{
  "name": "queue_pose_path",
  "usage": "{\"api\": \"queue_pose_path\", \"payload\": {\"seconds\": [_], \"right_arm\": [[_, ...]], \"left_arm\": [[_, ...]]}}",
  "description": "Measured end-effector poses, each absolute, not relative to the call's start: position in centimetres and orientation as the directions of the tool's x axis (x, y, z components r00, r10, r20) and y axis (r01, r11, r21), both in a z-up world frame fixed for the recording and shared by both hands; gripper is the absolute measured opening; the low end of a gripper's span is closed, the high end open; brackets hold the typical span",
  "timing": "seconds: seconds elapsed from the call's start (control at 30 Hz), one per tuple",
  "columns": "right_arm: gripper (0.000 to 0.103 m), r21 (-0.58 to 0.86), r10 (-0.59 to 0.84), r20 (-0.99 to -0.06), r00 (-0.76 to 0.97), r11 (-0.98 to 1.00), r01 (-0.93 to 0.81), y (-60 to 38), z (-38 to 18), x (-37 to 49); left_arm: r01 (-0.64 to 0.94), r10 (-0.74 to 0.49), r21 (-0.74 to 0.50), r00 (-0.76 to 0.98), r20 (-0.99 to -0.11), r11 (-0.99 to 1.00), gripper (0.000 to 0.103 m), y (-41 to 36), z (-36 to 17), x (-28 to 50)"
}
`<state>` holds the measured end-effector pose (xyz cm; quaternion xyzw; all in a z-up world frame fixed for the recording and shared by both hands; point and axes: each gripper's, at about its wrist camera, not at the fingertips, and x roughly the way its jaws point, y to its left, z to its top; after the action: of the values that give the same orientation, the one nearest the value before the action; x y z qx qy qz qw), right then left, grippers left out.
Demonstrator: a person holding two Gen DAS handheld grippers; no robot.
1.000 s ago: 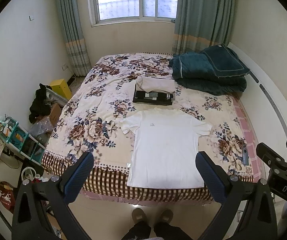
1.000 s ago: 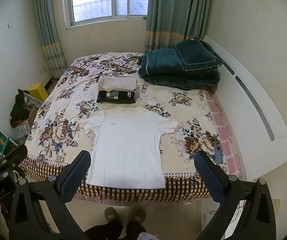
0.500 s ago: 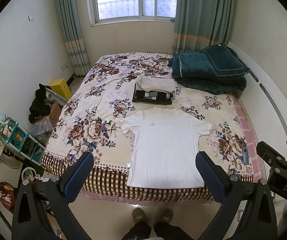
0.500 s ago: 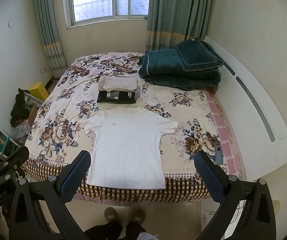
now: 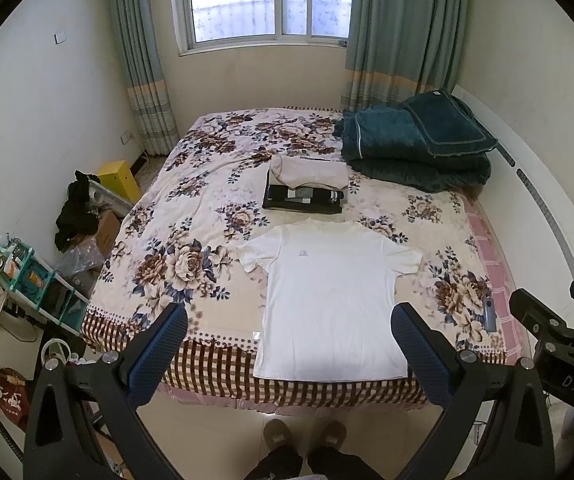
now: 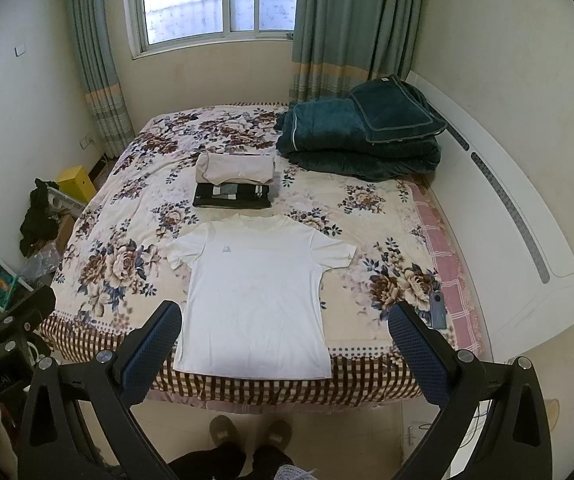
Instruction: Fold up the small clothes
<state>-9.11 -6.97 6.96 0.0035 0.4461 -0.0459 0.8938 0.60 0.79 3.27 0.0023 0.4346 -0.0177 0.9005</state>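
Below me the bed (image 5: 207,216) fills mid-frame, with a teal quilt (image 5: 415,148) heaped at its upper right. Centre-low, a white shirt (image 5: 331,300) lies spread flat, hem at the near edge. Just above its collar sits a folded stack (image 5: 305,190). My left gripper (image 5: 287,344) and right gripper (image 6: 285,342) hang at the bottom, fingers spread wide, holding nothing.
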Motion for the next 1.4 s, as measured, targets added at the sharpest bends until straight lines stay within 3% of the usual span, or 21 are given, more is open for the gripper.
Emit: {"api": "queue_pose_path", "payload": {"seconds": [0.3, 0.53, 0.77, 0.8, 0.87, 0.93, 1.23, 1.4], "right_arm": [[0.103, -0.021, -0.092, -0.802, 0.590, 0.992, 0.125, -7.0, 5.8, -6.6], [0.103, 0.035, -0.129, -0.841, 0.525, 0.956, 0.290, -11.7, -2.1, 0.1], [0.100, 0.132, -0.073, -0.931, 0.357, 0.846, 0.516, -25.0, -17.6, 9.3], [0.096, 0.148, -0.056, -0.939, 0.340, 0.827, 0.542, -26.9, -20.0, 10.3], [0.071, 0.189, 0.004, -0.954, 0.301, 0.785, 0.590, -30.9, -25.7, 13.3], [0.066, 0.243, 0.082, -0.959, 0.271, 0.731, 0.637, -34.7, -32.2, 16.7], [0.066, 0.425, 0.341, -0.891, 0.301, 0.392, 0.816, -43.8, -58.5, 28.2], [0.066, 0.519, 0.396, -0.821, 0.413, 0.212, 0.828, -44.2, -67.4, 30.9]], "left_arm": [[0.021, -0.003, 0.013, 0.650, -0.760, 1.000, 0.103, 1.3, 1.4, 3.2], [-0.019, 0.074, 0.080, 0.644, -0.761, 0.997, 0.103, 1.1, -5.5, 11.1], [-0.070, 0.163, 0.149, 0.546, -0.822, 0.986, 0.103, -0.9, -15.5, 20.3], [-0.088, 0.178, 0.155, 0.515, -0.838, 0.984, 0.103, -1.2, -17.7, 22.0], [-0.129, 0.214, 0.173, 0.473, -0.855, 0.977, 0.103, -1.7, -21.0, 24.7], [-0.170, 0.243, 0.187, 0.425, -0.872, 0.968, 0.103, -2.2, -24.6, 27.4], [-0.241, 0.276, 0.224, 0.213, -0.937, 0.944, 0.103, -3.7, -43.4, 37.2], [-0.246, 0.248, 0.205, 0.158, -0.956, 0.947, 0.103, -4.2, -50.4, 40.3]]}}
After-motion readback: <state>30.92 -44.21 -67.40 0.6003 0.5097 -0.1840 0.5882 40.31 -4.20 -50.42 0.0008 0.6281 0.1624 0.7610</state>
